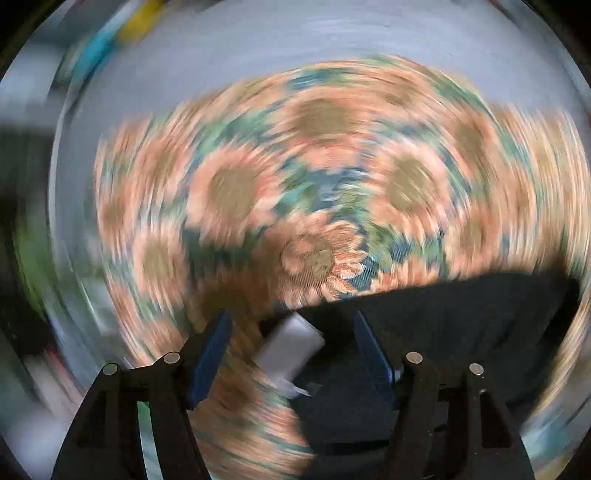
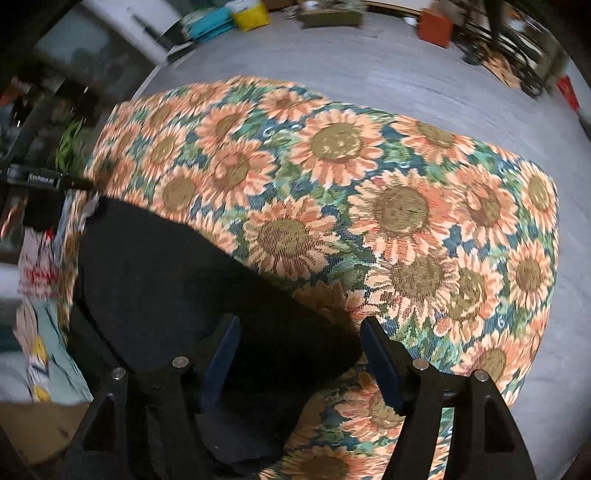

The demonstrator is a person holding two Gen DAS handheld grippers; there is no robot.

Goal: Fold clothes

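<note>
Left wrist view is strongly blurred, yet the main things can be read. The left gripper (image 1: 291,347) has its fingers spread wide and nothing is between them. Just ahead and below lies the black garment (image 1: 443,325), with a white tag (image 1: 291,350) at its near edge — it shows in the gap between the fingers, but I cannot tell if it touches them. The garment rests on a sunflower cloth (image 1: 314,177) that covers part of a grey table (image 1: 258,55).

Right wrist view is sharper. The right gripper (image 2: 299,339) is also wide open and holds nothing; the black garment (image 2: 177,266) fills the space under and between its fingers and runs from there up toward the left, so its long axis seems diagonal. The sunflower cloth (image 2: 388,206) spreads to the right of it. At the far table edge stand a yellow container (image 2: 251,14) and an orange box (image 2: 436,26), well apart from the work.

Both grippers are over the garment — I judge that nothing stands in the way, only the patterned cloth below might be pinched together with the fabric.
</note>
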